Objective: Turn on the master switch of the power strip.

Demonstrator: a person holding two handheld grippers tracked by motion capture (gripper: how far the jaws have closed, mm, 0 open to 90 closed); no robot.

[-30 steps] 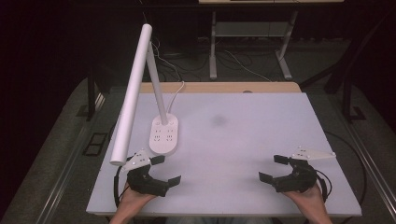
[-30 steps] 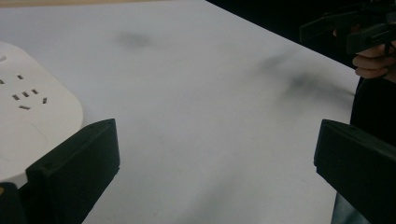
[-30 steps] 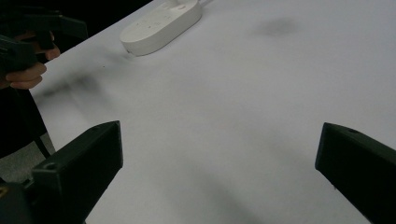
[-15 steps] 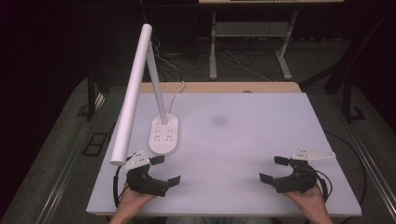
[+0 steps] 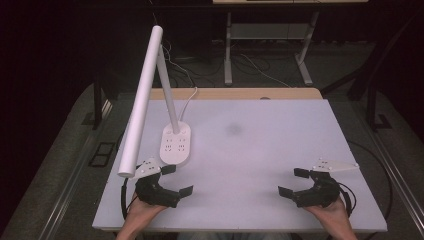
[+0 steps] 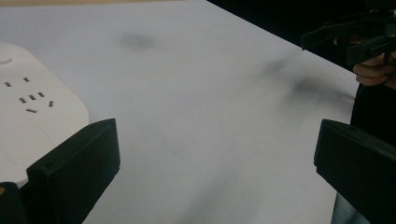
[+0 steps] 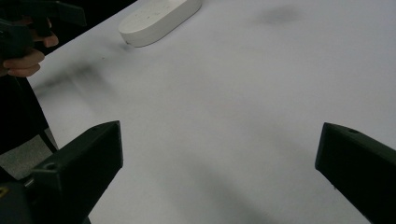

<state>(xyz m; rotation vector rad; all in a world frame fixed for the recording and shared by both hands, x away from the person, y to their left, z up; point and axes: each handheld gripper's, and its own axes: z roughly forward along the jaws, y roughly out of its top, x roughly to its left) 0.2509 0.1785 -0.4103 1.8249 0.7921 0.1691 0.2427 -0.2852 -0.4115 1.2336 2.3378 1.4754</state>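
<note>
On the white rectangular tabletop (image 5: pixel 260 150), the left hand-held gripper (image 5: pixel 176 180) rests at about seven o'clock near the front edge, its jaws spread wide with nothing between them. The right hand-held gripper (image 5: pixel 295 181) sits at about five o'clock, also spread wide and holding nothing; the two are well apart. Nearest the left hand-held gripper is the white oval plastic lamp base with socket slots (image 5: pixel 176 144), at about nine o'clock of the tabletop and just beyond the gripper's jaws, not touching them. From that base a thin white post rises to a long white cylindrical lamp bar (image 5: pixel 142 100), which slants down over the left hand-held gripper, its lower end just above it. A faint grey smudge (image 5: pixel 233 129) marks the tabletop's middle. Bare surface lies between the grippers.
</note>
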